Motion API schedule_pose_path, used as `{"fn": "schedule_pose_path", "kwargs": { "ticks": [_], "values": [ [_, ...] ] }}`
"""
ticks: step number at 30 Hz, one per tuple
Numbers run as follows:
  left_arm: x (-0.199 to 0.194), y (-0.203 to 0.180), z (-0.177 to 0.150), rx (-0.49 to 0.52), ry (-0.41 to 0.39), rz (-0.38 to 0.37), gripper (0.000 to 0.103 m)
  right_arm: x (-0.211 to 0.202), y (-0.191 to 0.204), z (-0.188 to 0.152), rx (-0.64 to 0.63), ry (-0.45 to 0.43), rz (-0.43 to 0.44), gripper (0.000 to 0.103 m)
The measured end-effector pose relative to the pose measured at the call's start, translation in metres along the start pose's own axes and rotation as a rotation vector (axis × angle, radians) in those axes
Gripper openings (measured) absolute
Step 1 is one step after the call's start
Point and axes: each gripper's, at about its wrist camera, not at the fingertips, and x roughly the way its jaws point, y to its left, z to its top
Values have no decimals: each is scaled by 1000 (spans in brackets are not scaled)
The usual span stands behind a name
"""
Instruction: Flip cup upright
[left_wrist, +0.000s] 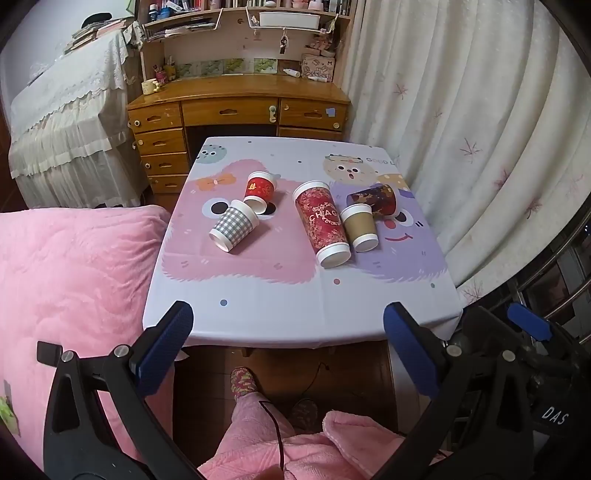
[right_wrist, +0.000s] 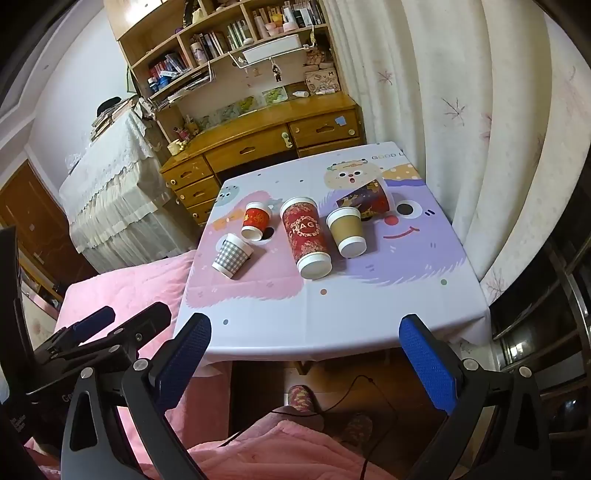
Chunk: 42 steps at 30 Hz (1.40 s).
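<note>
Five paper cups lay tipped over on the table (left_wrist: 258, 317): a gingham cup (left_wrist: 233, 225) at the group's nine o'clock, a small red cup (left_wrist: 259, 191) touching it, a tall red cup (left_wrist: 322, 221) central, a tan cup (left_wrist: 360, 227) just beside that, and a dark patterned cup (left_wrist: 375, 199) at two o'clock. The left gripper (left_wrist: 288, 339) and right gripper (right_wrist: 304, 350) hung before the near edge, fingers spread wide, holding nothing.
</note>
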Motion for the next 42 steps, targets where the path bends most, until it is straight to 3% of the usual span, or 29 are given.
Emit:
{"fn": "schedule_pose_path", "kwargs": {
  "ticks": [42],
  "values": [
    [3,-6,-8,-12,16,4,97,-1,-5,0,-17,30,-8,103]
  ]
}}
